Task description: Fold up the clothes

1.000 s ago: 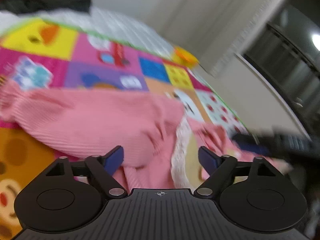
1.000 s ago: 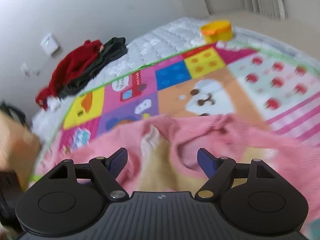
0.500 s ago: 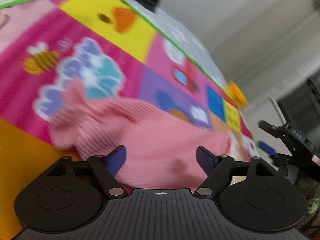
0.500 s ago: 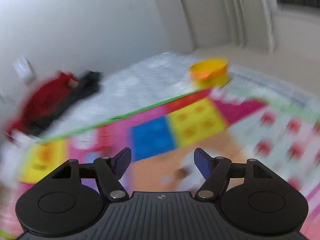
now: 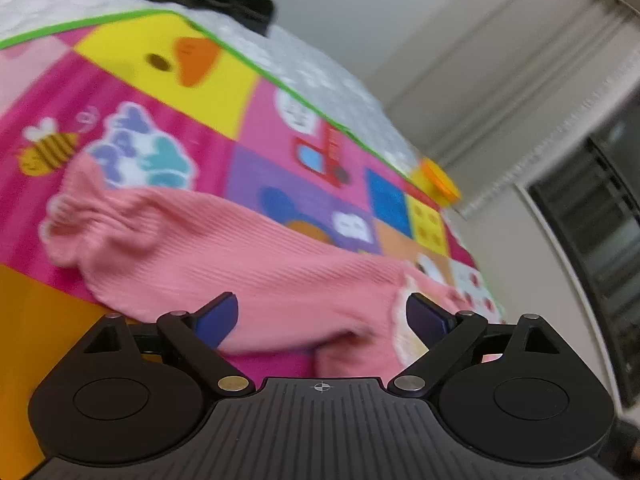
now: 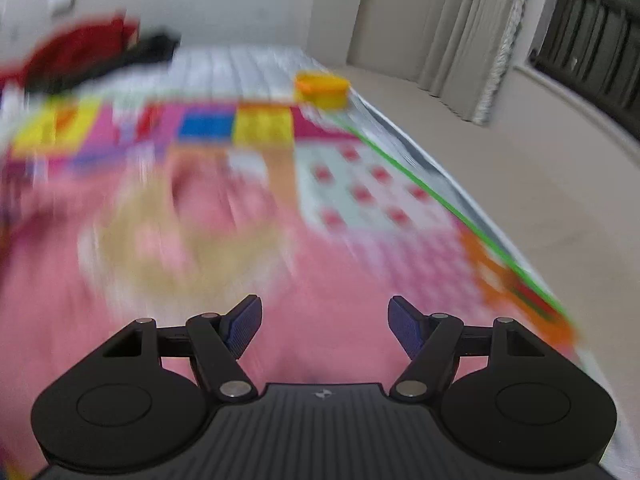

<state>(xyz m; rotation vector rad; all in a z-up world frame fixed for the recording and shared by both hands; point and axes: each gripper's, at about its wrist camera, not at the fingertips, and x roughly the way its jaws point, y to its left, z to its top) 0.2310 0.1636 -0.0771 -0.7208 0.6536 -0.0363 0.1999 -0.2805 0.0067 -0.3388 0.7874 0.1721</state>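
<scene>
Our left claw point(image 5: 322, 316) is spread wide with nothing in it, low over the pink ribbed garment point(image 5: 248, 276). Right claw point(image 6: 325, 322) is likewise released, above the same pink knit point(image 6: 120, 280), blurred there. The garment lies spread on the play mat point(image 5: 224, 92), sleeve cuff point(image 5: 76, 220) at 10 o'clock. We judge it light, soft and floppy; pinch a cuff or lace-trimmed edge point(image 5: 400, 312), not mid-panel.

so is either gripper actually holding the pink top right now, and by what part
Neither. The left gripper and right gripper both stand open above the pink top, with nothing between their fingers.
</scene>
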